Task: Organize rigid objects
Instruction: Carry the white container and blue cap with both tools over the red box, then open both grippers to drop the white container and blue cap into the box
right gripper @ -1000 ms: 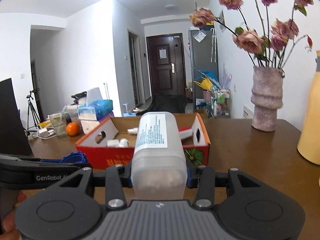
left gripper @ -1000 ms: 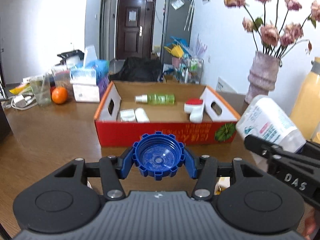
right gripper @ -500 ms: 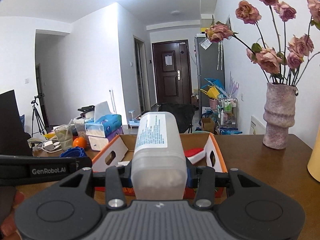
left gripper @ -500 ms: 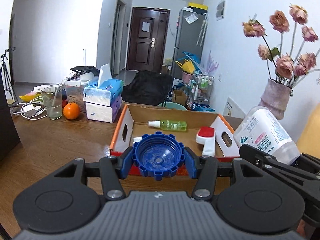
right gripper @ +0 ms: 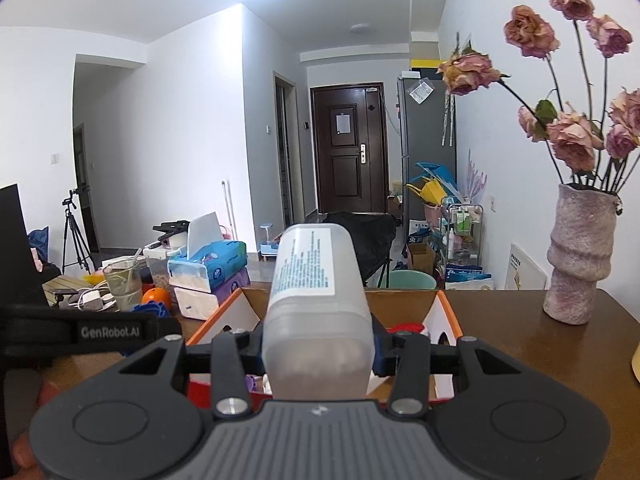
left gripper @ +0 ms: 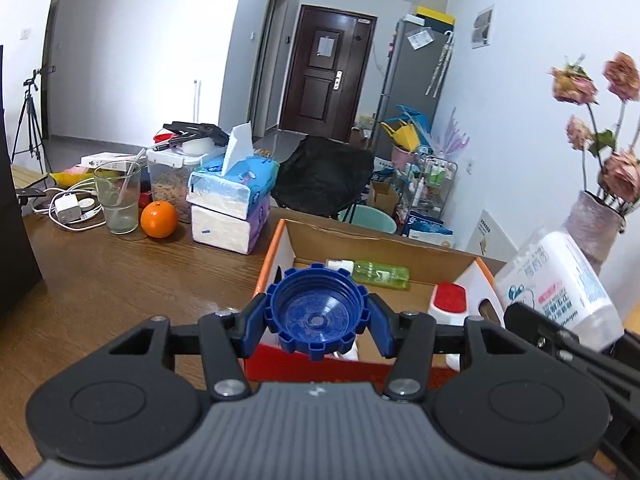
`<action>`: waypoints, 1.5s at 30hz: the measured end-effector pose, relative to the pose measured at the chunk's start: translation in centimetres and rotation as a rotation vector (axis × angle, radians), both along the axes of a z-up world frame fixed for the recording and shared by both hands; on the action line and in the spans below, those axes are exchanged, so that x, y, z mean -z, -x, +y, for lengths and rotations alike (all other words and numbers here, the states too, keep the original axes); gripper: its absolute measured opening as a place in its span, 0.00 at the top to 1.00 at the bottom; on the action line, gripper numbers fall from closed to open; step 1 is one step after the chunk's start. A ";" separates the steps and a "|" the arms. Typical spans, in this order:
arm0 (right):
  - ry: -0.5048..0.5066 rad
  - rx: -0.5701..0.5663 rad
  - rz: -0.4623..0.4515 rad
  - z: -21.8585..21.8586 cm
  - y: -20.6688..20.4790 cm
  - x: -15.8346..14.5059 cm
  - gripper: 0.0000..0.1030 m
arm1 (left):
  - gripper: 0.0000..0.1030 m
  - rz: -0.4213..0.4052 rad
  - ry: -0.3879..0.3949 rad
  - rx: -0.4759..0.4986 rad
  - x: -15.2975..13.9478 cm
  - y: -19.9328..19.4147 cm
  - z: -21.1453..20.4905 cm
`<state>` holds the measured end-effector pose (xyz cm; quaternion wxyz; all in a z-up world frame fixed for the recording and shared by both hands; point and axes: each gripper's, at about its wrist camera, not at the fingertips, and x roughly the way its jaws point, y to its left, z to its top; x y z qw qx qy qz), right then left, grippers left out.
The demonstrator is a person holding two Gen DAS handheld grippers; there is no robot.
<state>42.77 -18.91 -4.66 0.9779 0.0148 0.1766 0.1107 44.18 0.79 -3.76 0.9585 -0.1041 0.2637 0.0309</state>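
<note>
L gripper (left gripper: 318, 316) clamped on blue cap (left gripper: 318, 312) | R gripper (right gripper: 318, 354) clamped on white bottle (right gripper: 316, 312) | both over near edge of carton box (left gripper: 404, 250) on table | step: I'm carrying to box | next: lower inside, clear green bottle (left gripper: 374, 270), release

Box (left gripper: 400, 258) open above; tissue boxes (left gripper: 230, 208) flank left.

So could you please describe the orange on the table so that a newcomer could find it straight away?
Start at the brown wooden table and look to the clutter left of the cardboard box. The orange sits between a clear drinking glass and two stacked tissue packs. It is the only round, bright orange thing among them.
</note>
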 end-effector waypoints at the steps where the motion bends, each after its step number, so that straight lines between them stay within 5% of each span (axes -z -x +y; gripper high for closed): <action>1: 0.002 -0.001 0.002 0.2 -0.4 0.1 0.58 | 0.47 0.000 0.004 -0.004 0.0 -0.3 0.2; 22: -0.028 0.016 0.084 0.4 -9.3 3.7 0.58 | 0.48 0.071 -0.048 0.003 2.5 -9.0 -0.5; 45: 0.022 0.053 0.161 0.3 -13.8 6.0 0.58 | 0.48 0.156 -0.120 0.060 6.5 -14.1 -2.3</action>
